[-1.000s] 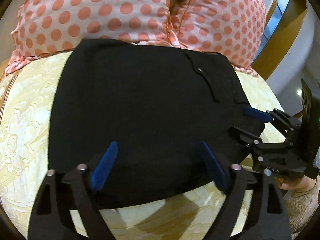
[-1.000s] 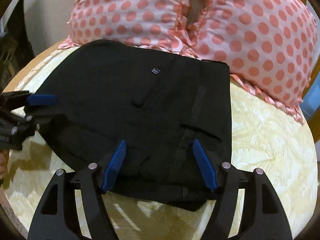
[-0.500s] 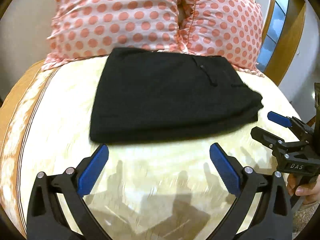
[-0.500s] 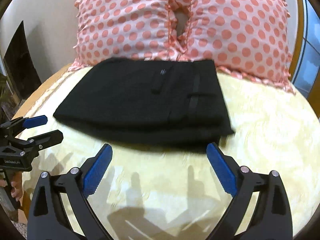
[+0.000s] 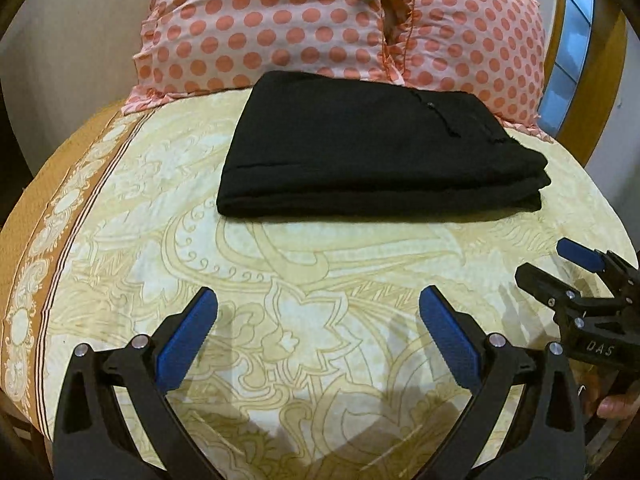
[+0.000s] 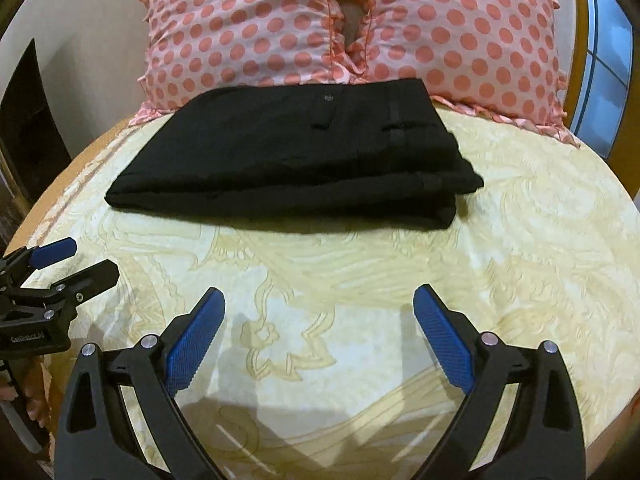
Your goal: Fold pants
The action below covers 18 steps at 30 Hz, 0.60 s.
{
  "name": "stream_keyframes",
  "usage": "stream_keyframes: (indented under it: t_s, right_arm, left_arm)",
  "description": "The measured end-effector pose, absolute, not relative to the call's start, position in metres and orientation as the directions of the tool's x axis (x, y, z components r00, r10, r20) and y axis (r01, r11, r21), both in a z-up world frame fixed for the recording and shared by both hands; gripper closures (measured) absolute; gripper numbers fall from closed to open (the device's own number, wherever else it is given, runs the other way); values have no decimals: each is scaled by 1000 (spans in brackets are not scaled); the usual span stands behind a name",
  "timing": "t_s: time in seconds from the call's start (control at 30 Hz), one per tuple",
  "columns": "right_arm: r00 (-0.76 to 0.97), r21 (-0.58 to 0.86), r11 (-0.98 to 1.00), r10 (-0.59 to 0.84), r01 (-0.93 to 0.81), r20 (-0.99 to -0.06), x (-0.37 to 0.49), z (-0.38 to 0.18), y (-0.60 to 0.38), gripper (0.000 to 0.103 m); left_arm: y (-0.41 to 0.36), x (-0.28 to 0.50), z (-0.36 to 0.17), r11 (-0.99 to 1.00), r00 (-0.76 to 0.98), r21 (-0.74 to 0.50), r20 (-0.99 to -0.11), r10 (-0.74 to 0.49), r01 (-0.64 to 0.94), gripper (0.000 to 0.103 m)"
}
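Nearest, the left claw (image 5: 318,328) and right claw (image 6: 319,326) both hover spread wide, holding nothing, above the yellow patterned bed (image 5: 320,280). Beyond them, well apart, the folded black pants (image 5: 376,156) lie flat against two polka-dot pillows (image 6: 348,24).

Black hand-held gripper (image 5: 318,334), blue ridged pads (image 5: 187,338), silver screws

Two polka-dot pillows (image 5: 320,20) rest on a yellow patterned bedsheet (image 5: 300,280).

Black pants (image 5: 372,152) (folded flat) on bedspread (image 5: 320,280)
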State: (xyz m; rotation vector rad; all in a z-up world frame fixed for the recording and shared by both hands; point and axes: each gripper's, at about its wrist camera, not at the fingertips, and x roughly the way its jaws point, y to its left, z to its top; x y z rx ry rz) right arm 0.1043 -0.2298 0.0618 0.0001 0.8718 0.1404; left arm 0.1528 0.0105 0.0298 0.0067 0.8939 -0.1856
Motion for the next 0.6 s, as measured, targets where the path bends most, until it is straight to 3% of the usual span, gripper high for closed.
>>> stream_keyframes:
  t_s: [0.27, 0.6]
  right_arm:
    - [636, 11, 993, 83, -117, -767, 100, 53, -221, 2]
    - [652, 9, 997, 60, -81, -756, 99, 51, -222, 1]
  left_arm:
    - [0, 148, 19, 983, 611, 10, -784, -108, 186, 2]
    - [2, 146, 18, 983, 625, 4, -773, -112, 182, 2]
